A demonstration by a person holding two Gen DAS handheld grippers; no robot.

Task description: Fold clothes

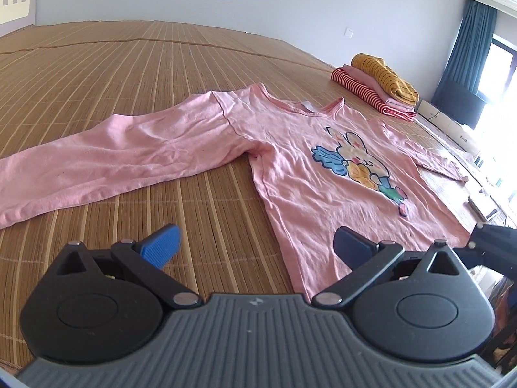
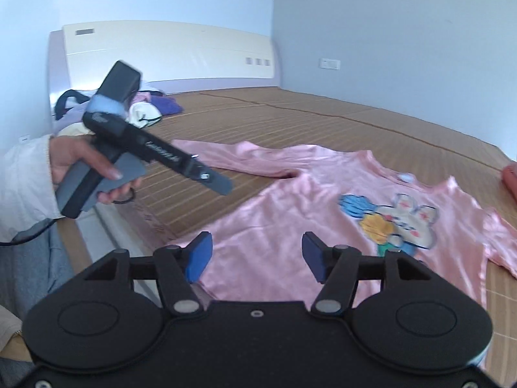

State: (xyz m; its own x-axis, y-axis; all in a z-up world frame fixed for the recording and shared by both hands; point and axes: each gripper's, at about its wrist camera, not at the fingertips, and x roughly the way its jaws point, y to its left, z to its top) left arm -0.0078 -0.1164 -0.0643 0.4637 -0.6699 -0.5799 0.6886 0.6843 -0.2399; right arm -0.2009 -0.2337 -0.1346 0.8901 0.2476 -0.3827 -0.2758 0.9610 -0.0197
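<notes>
Hovering low over the near edge of the bed, the left gripper (image 1: pixel 257 247) stands with its two blue pads wide apart and nothing between them; its left pad is above the bare bamboo mat (image 1: pixel 200 200) and its right pad above the hem of the pink shirt (image 1: pixel 290 148). The right gripper (image 2: pixel 257 257) is also spread, with its pads over the lower part of the same shirt and no cloth pinched between them; its view is a little blurred, so whether the pads touch the cloth cannot be told. In the right wrist view the person's left hand (image 2: pixel 93 165) grips the handle of the left gripper, and a white sleeve (image 2: pixel 24 181) is cut off by the left border. The shirt lies flat, front side up, with a rabbit print (image 1: pixel 358 165) on the chest. One long sleeve stretches out over the mat and is cut off at the left border in the left wrist view; the other sleeve is thin and hard to follow near the bright window side. Farther away, a stack of folded clothes (image 1: pixel 378 87) sits on the mat near the bed's edge, with a mustard striped piece on top. In the right wrist view a heap of unfolded clothes (image 2: pixel 155 106) lies by the headboard (image 2: pixel 181 55), partly hidden behind the left gripper's body.
</notes>
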